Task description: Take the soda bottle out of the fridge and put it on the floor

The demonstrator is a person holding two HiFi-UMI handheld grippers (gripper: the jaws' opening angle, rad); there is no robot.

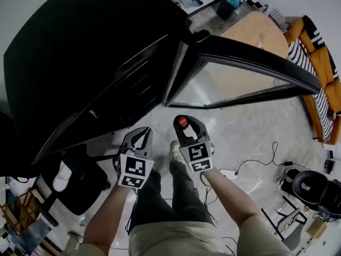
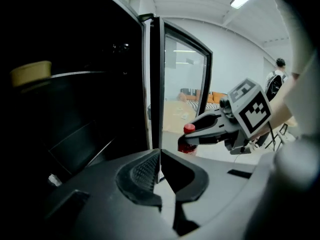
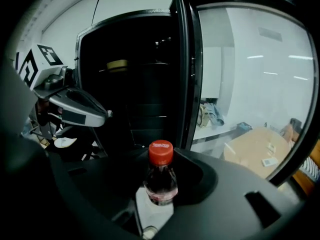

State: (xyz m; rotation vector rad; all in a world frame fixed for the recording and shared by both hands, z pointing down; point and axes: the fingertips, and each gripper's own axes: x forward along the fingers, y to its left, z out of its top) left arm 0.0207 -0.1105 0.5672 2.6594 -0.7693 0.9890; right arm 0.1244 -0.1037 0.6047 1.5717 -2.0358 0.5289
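The soda bottle (image 3: 161, 178), clear with a red cap (image 1: 183, 122), stands upright between the jaws of my right gripper (image 3: 162, 186), which is shut on it. In the head view the right gripper (image 1: 185, 118) hangs above the pale floor (image 1: 250, 137), just in front of the black fridge (image 1: 96, 63) and its open glass door (image 1: 240, 73). My left gripper (image 1: 144, 133) hangs beside it on the left, shut and empty, its jaw tips touching (image 2: 160, 153). The left gripper view shows the bottle (image 2: 188, 136) in the right gripper, in front of the door.
The fridge's dark interior (image 3: 135, 99) holds shelves and a yellowish lid (image 2: 31, 73). A round wooden table (image 1: 256, 31) and an orange sofa (image 1: 322, 73) lie beyond the door. Cables (image 1: 256, 161) and a black chair (image 1: 314, 188) are on the right, and a white shoe (image 1: 63, 176) on the left.
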